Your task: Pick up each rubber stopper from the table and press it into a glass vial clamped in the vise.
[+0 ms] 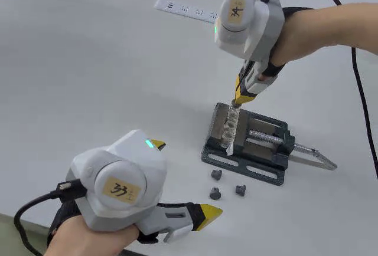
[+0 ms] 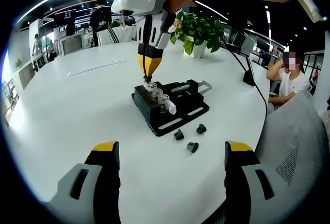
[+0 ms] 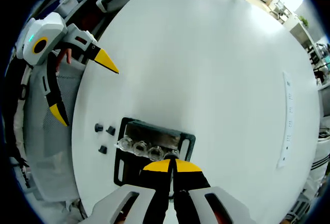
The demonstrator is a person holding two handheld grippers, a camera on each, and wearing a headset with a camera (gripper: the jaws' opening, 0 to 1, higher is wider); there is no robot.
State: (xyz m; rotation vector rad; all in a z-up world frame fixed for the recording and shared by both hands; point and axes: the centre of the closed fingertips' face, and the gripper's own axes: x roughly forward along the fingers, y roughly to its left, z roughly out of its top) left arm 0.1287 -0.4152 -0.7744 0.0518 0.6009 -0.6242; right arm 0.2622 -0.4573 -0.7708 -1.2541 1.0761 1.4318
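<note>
- The vise (image 1: 263, 150) sits flat on the white table (image 1: 88, 61) and clamps a row of glass vials (image 1: 230, 127) upright with their mouths up. A stopper can then be pushed straight down without the glass shifting.
- The right gripper (image 1: 238, 101) stands nearly vertical over the end vial of the row, with its jaws drawn together. Closed tips make a firm point to press with.
- In the left gripper view a small dark bit shows just under those tips. It may be a stopper going into the vial, but it is too small to be sure.
- Three rubber stoppers (image 1: 215, 194) lie loose on the table, just beside the vise's near edge and within easy reach for picking.
- The left gripper (image 1: 185, 178) hangs low on the near side, its jaws wide apart and holding nothing. It points toward the stoppers and is well apart from the pressing gripper, so I judge it is poised for the next pick.
</note>
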